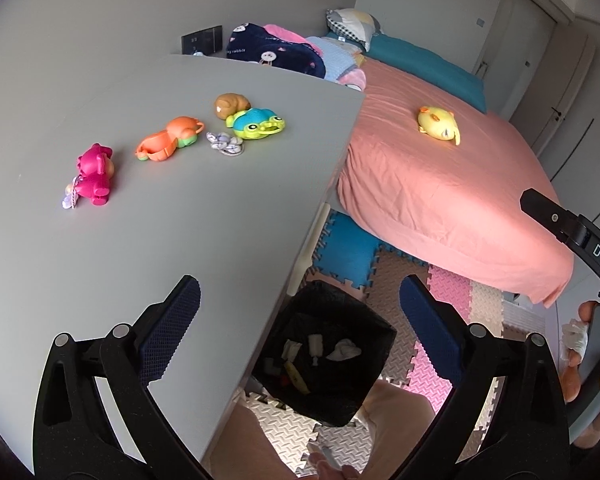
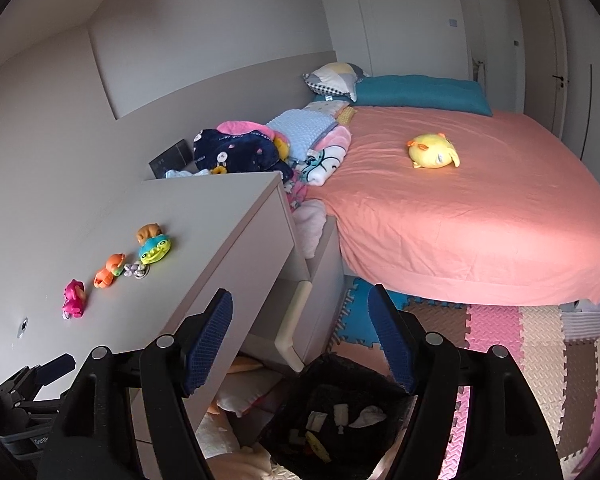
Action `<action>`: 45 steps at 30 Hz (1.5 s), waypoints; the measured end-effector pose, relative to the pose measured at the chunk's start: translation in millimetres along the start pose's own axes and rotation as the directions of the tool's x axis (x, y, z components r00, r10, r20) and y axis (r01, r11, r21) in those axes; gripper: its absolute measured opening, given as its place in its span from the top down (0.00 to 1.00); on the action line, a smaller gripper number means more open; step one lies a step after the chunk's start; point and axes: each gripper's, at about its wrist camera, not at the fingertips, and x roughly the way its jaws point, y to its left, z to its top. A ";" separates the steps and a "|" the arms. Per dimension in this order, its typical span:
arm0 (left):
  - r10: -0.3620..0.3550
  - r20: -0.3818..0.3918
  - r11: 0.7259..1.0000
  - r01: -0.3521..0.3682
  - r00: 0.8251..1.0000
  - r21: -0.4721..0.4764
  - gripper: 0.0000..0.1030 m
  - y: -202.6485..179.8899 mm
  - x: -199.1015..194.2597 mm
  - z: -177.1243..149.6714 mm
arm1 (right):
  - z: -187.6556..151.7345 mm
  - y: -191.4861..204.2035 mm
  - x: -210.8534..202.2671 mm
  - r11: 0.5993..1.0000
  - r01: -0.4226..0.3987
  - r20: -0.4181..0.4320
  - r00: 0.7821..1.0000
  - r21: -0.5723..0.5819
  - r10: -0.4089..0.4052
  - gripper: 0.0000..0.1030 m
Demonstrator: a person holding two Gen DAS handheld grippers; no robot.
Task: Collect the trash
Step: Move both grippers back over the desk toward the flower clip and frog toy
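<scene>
Both the left gripper (image 1: 300, 320) and right gripper (image 2: 300, 336) hang with fingers spread wide and empty above the black trash bin (image 1: 326, 354), near the tabletop (image 1: 180, 220) edge.

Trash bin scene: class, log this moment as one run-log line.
left gripper: open, empty | right gripper: open, empty | trash bin: on floor beside desk, scraps inside | toys on desk | crumpled wrapper on desk

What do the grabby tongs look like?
Both tongs, left and right, have black plastic arms with round silver pins. Their fingers wear dark blue pads with a bumpy grid pattern. White letters "DAS" show on the black side of the right one, seen in the left view.
</scene>
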 end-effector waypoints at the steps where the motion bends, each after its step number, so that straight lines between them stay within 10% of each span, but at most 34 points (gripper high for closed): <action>1: 0.003 0.001 1.000 -0.003 1.000 0.000 0.06 1.6 0.4 0.5 | 0.2 2.0 1.8 1.000 -0.002 -0.002 1.000 -0.002 0.002 0.31; 45: 0.224 -0.037 0.956 -0.227 0.974 -0.185 0.07 191.0 17.1 30.2 | 20.6 160.4 136.4 0.964 -0.184 -0.165 0.974 -0.192 0.153 0.31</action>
